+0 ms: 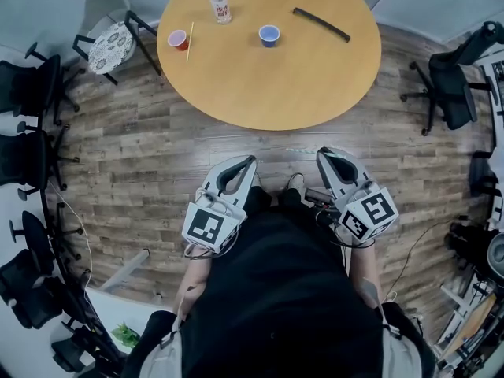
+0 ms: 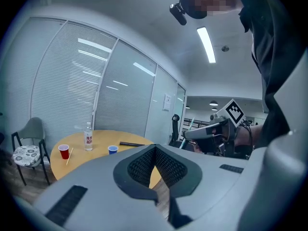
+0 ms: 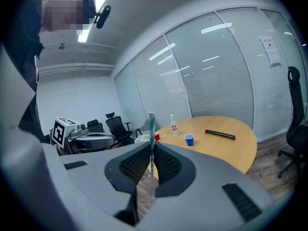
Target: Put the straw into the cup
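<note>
A green-and-white striped straw (image 3: 152, 138) stands upright between the jaws of my right gripper (image 3: 150, 150), which is shut on it. My left gripper (image 2: 155, 148) is shut with nothing in it. Both grippers, left (image 1: 246, 161) and right (image 1: 327, 154), are held close to the person's body, over the wood floor and short of the round table (image 1: 315, 85). On the table's far side stand a blue cup (image 1: 269, 35) and a red cup (image 1: 179, 39). A thin pale stick (image 1: 189, 42) leans at the red cup.
A clear bottle (image 1: 220, 3) and a long black object (image 1: 321, 24) also lie on the table. A chair with a patterned cushion (image 1: 110, 46) stands at the table's left. Black office chairs line the left wall (image 1: 31, 85) and the right (image 1: 453, 85). Cables trail on the floor.
</note>
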A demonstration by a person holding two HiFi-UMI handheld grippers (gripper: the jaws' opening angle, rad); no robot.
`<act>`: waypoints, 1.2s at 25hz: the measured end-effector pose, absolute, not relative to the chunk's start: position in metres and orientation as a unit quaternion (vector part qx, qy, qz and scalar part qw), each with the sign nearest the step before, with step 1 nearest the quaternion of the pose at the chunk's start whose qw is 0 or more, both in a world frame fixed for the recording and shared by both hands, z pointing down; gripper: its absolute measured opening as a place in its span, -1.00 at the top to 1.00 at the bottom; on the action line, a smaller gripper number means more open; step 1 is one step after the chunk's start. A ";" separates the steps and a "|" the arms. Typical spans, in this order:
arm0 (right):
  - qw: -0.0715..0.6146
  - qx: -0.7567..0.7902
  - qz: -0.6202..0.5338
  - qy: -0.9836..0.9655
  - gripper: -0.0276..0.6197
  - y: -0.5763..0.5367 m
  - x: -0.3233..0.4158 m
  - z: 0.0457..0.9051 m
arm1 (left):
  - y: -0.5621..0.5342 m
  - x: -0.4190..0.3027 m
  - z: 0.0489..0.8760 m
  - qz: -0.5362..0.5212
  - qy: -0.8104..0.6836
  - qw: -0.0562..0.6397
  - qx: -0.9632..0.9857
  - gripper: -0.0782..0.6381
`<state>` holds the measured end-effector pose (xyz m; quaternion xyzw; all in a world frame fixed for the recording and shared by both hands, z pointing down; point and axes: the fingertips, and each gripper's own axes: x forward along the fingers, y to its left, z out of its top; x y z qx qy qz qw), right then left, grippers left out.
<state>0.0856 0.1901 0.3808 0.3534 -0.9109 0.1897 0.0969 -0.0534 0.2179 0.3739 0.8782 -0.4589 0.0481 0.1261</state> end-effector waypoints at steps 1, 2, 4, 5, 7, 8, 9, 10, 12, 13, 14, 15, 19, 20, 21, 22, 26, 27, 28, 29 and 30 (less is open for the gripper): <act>0.098 0.357 0.191 -0.909 0.82 0.189 0.084 0.382 | 0.216 -0.057 0.373 0.046 -0.459 0.125 0.879 0.75; 0.100 0.361 0.192 -0.907 0.82 0.187 0.082 0.382 | 0.215 -0.060 0.372 0.043 -0.458 0.121 0.880 0.75; 0.102 0.369 0.192 -0.903 0.82 0.183 0.077 0.383 | 0.211 -0.066 0.372 0.040 -0.454 0.114 0.883 0.75; 0.101 0.375 0.192 -0.901 0.82 0.181 0.075 0.383 | 0.210 -0.069 0.372 0.041 -0.454 0.115 0.883 0.75; 0.098 0.386 0.192 -0.897 0.82 0.180 0.072 0.381 | 0.209 -0.074 0.374 0.043 -0.451 0.118 0.884 0.75; 0.098 0.391 0.190 -0.895 0.82 0.180 0.070 0.381 | 0.208 -0.076 0.374 0.044 -0.448 0.119 0.885 0.75; 0.100 0.395 0.189 -0.893 0.82 0.180 0.068 0.382 | 0.207 -0.078 0.375 0.043 -0.444 0.120 0.887 0.75; 0.103 0.399 0.188 -0.892 0.82 0.180 0.066 0.383 | 0.207 -0.080 0.375 0.042 -0.440 0.120 0.889 0.75; 0.108 0.405 0.188 -0.888 0.82 0.182 0.062 0.386 | 0.208 -0.081 0.375 0.037 -0.428 0.121 0.895 0.75; 0.110 0.408 0.190 -0.887 0.82 0.183 0.061 0.387 | 0.209 -0.081 0.375 0.034 -0.423 0.120 0.898 0.75; 0.112 0.409 0.190 -0.886 0.82 0.186 0.061 0.388 | 0.209 -0.082 0.376 0.033 -0.419 0.119 0.900 0.75; 0.115 0.409 0.190 -0.885 0.82 0.187 0.060 0.388 | 0.209 -0.082 0.377 0.034 -0.417 0.120 0.900 0.75; 0.123 0.413 0.189 -0.882 0.82 0.189 0.063 0.390 | 0.207 -0.080 0.382 0.039 -0.411 0.135 0.901 0.75; 0.122 0.414 0.190 -0.882 0.82 0.188 0.065 0.390 | 0.206 -0.078 0.383 0.037 -0.408 0.138 0.902 0.75; 0.122 0.414 0.190 -0.882 0.82 0.187 0.067 0.391 | 0.205 -0.075 0.382 0.035 -0.408 0.140 0.902 0.75; 0.122 0.412 0.190 -0.883 0.82 0.185 0.068 0.391 | 0.204 -0.073 0.382 0.034 -0.409 0.140 0.901 0.75; 0.122 0.397 0.181 -0.891 0.82 0.167 0.071 0.389 | 0.190 -0.066 0.381 0.040 -0.421 0.137 0.896 0.75; 0.122 0.393 0.179 -0.894 0.82 0.162 0.071 0.388 | 0.186 -0.064 0.381 0.041 -0.425 0.139 0.894 0.75; 0.123 0.389 0.176 -0.896 0.82 0.156 0.073 0.388 | 0.183 -0.062 0.381 0.042 -0.429 0.141 0.891 0.75; 0.123 0.385 0.172 -0.898 0.82 0.150 0.074 0.386 | 0.179 -0.060 0.380 0.043 -0.433 0.143 0.889 0.75; 0.123 0.382 0.168 -0.900 0.82 0.144 0.077 0.385 | 0.174 -0.056 0.379 0.042 -0.436 0.142 0.887 0.75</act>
